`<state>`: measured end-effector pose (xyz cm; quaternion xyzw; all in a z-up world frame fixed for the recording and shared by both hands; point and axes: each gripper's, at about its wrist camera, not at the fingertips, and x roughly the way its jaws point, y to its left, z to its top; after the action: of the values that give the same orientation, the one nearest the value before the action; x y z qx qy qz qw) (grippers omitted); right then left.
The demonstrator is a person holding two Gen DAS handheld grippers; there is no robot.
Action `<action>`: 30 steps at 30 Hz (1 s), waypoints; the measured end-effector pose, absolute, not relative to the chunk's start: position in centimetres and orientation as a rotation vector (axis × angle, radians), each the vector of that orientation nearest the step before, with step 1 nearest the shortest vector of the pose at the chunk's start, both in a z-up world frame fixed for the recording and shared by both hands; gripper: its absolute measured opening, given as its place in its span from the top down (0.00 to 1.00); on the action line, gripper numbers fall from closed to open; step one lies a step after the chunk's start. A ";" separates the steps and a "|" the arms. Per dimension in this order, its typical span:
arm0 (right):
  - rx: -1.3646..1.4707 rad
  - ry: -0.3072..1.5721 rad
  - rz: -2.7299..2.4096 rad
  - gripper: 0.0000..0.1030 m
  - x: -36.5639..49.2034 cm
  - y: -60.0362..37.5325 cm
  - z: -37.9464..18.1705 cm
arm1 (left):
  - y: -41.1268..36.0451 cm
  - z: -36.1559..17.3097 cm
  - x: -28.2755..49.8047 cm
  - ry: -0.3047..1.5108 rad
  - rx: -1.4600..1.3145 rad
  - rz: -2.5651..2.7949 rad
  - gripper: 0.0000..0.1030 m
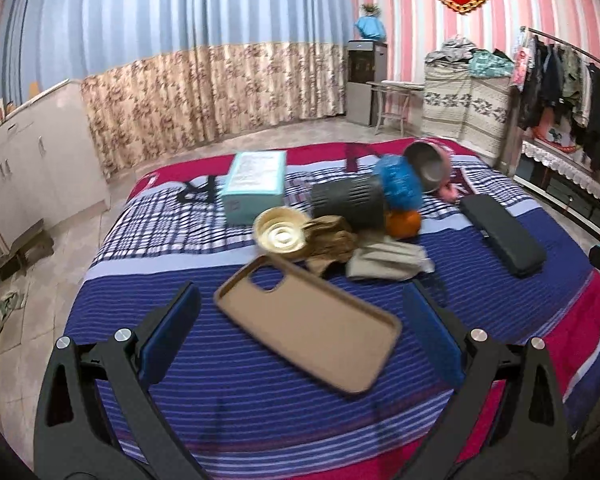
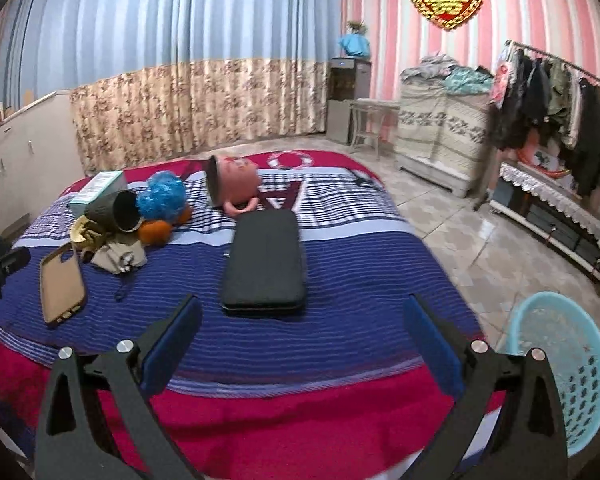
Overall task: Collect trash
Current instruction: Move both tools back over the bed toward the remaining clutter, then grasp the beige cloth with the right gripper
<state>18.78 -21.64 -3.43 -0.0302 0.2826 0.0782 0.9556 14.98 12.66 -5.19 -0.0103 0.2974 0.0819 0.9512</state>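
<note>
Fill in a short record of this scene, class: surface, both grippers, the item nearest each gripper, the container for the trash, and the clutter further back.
surface: bed with striped blanket
left gripper: open, fingers either side of the tan phone case, not touching it
right gripper: open, empty, pointed at the black case
container: light blue basket on the floor, right of the bed
clutter: dark perforated cup on its side, blue mesh ball, teal box, pink pot

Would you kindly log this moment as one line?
left gripper: open, over phone case | right gripper: open, empty, near black pad | basket: beside bed
</note>
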 end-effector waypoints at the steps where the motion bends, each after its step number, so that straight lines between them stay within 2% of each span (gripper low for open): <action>1: -0.053 0.581 0.174 0.05 19.2 -21.1 -3.5 | 13.2 -5.3 15.0 0.605 -0.024 0.176 0.06; 20: -0.238 0.628 0.429 0.07 23.7 -6.0 -6.5 | 19.3 -9.0 14.9 0.663 -0.062 0.293 0.06; 26: -0.246 0.698 0.495 0.32 26.2 -2.8 -7.8 | 20.8 -9.6 14.5 0.671 -0.120 0.318 0.06; 27: -0.258 0.717 0.510 0.43 26.6 -2.2 -8.2 | 20.8 -9.4 14.5 0.671 -0.123 0.311 0.06; 28: -0.268 0.735 0.520 0.59 26.9 -1.8 -8.6 | 20.7 -9.3 14.6 0.671 -0.126 0.304 0.06; 30: -0.268 0.771 0.549 0.75 27.2 -1.5 -9.3 | 20.3 -9.0 15.0 0.675 -0.123 0.295 0.06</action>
<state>27.18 -1.48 -9.32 -0.1287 0.3703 0.2634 0.8814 15.04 20.32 -8.95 -0.0600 0.3297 0.1439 0.9311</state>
